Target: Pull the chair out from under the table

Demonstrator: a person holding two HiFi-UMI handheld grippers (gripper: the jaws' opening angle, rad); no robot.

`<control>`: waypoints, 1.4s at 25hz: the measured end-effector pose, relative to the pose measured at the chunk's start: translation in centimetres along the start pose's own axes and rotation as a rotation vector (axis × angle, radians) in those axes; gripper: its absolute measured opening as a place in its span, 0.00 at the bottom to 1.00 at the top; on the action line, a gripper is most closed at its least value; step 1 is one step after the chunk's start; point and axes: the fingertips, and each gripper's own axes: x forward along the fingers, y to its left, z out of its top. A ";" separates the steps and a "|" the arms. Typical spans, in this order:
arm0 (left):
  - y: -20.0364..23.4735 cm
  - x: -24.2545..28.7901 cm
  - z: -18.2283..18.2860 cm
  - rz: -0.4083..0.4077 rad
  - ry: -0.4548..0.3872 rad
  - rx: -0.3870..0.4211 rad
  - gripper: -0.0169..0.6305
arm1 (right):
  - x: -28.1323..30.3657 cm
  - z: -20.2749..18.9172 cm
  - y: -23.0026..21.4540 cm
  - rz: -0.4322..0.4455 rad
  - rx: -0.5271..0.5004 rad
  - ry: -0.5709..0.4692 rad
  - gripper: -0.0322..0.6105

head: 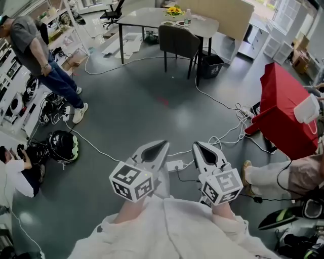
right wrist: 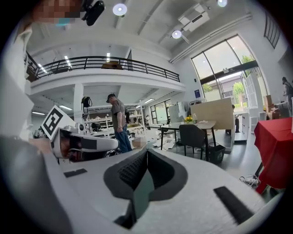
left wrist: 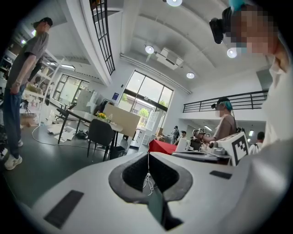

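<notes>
Dark chair (head: 178, 40) with rounded back, pushed in at the pale desk (head: 147, 17), far across smooth grey floor (head: 142, 101), wide open room between, left gripper (head: 161, 145) and right gripper (head: 197, 146) jaws closed, empty, thin white cables (head: 230, 109) beside.

Head view steeply down over floor (head: 152, 101); both gripper views low, near level; all share distant chair (head: 178, 40), table (head: 147, 17).

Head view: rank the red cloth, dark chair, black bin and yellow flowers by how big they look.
1. red cloth (nearer the camera, so its true size is unsure)
2. dark chair
3. black bin
4. yellow flowers
</notes>
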 end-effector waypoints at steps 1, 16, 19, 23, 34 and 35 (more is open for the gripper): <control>0.9 0.9 0.1 -0.006 0.003 -0.004 0.05 | 1.1 0.1 -0.6 -0.002 -0.002 0.001 0.05; 18.7 17.1 11.3 -0.137 0.063 0.049 0.05 | 24.1 8.2 -11.8 -0.110 0.003 -0.034 0.05; 20.6 20.1 13.1 -0.187 0.071 0.079 0.05 | 27.6 9.7 -14.3 -0.149 0.003 -0.044 0.05; 22.7 22.5 13.1 -0.221 0.095 0.073 0.05 | 30.9 10.9 -16.1 -0.174 -0.009 -0.047 0.05; 27.8 28.2 14.5 -0.202 0.120 0.047 0.05 | 36.7 12.0 -20.1 -0.151 -0.028 -0.021 0.05; 28.2 29.2 14.8 -0.201 0.119 0.048 0.05 | 37.5 12.0 -20.8 -0.142 -0.035 -0.017 0.05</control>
